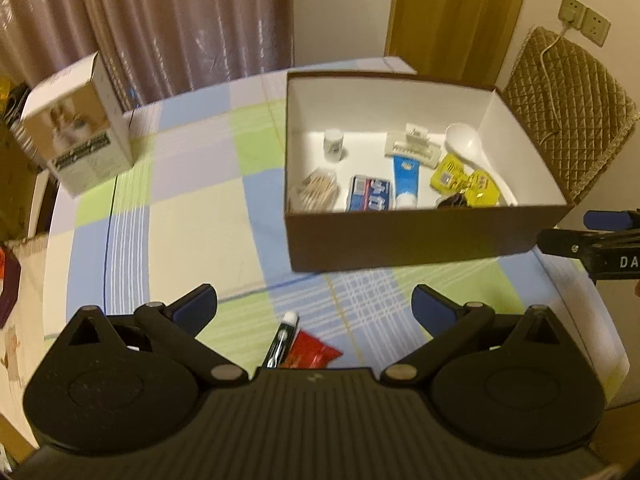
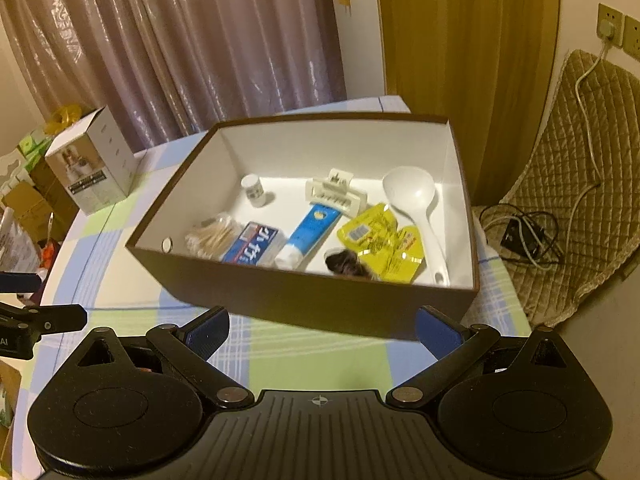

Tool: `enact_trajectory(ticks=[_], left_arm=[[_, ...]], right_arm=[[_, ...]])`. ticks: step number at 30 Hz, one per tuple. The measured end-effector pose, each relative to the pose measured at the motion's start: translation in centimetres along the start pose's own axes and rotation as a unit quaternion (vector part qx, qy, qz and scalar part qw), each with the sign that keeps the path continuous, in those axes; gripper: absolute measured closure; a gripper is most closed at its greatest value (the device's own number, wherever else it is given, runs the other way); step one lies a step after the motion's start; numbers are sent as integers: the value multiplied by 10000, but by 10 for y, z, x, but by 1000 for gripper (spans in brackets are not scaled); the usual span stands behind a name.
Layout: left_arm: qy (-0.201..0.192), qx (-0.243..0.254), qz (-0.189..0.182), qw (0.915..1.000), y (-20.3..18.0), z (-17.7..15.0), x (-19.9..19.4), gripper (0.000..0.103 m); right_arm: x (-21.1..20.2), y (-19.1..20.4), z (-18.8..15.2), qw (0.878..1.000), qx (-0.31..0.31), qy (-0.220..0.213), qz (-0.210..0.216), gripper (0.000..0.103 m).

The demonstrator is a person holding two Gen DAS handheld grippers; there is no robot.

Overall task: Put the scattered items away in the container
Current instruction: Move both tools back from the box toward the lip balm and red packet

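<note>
Nearest my left gripper (image 1: 315,306), a slim dark tube with a white cap (image 1: 281,338) and a red sachet (image 1: 310,350) lay side by side on the checked tablecloth (image 1: 192,208), partly hidden under the gripper body. Its jaws stood wide apart with nothing between them. My right gripper (image 2: 322,332) was likewise spread open and empty, hanging over the cloth just short of the brown box (image 2: 320,300).

The box sat just beyond both grippers, open at the top, white inside. Along its near wall I saw a bundle of cotton swabs (image 2: 210,236), a blue flat pack (image 2: 252,248), a blue-and-white tube (image 2: 308,232), a small dark furry thing (image 2: 348,266) and yellow sachets (image 2: 384,244). A small round disc (image 2: 167,245) clung to the left inner wall. Farther back were a little white bottle (image 2: 253,190), standing upright, a cream hair clip (image 2: 334,194) touching the tube's end, and a white spoon (image 2: 412,196) along the right side.

Beyond, at the table's left edge, stood a white carton (image 1: 76,128). Behind it hung curtains (image 1: 180,20), and a quilted chair (image 1: 568,120) stood to the right, below wall sockets (image 1: 584,18).
</note>
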State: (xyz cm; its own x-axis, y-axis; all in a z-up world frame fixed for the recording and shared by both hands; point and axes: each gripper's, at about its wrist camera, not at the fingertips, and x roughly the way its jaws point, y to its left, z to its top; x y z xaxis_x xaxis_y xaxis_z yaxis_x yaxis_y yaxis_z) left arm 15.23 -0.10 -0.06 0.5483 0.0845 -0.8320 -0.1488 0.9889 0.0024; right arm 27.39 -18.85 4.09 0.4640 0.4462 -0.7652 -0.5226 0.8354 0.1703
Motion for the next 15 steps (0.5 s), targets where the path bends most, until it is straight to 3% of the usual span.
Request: enact_trajectory(ticks=[15], left_arm=[[475,-571,-49,9972,41,-87,15,3]], right_arm=[[16,2,-53,9977,66,486,461,0]])
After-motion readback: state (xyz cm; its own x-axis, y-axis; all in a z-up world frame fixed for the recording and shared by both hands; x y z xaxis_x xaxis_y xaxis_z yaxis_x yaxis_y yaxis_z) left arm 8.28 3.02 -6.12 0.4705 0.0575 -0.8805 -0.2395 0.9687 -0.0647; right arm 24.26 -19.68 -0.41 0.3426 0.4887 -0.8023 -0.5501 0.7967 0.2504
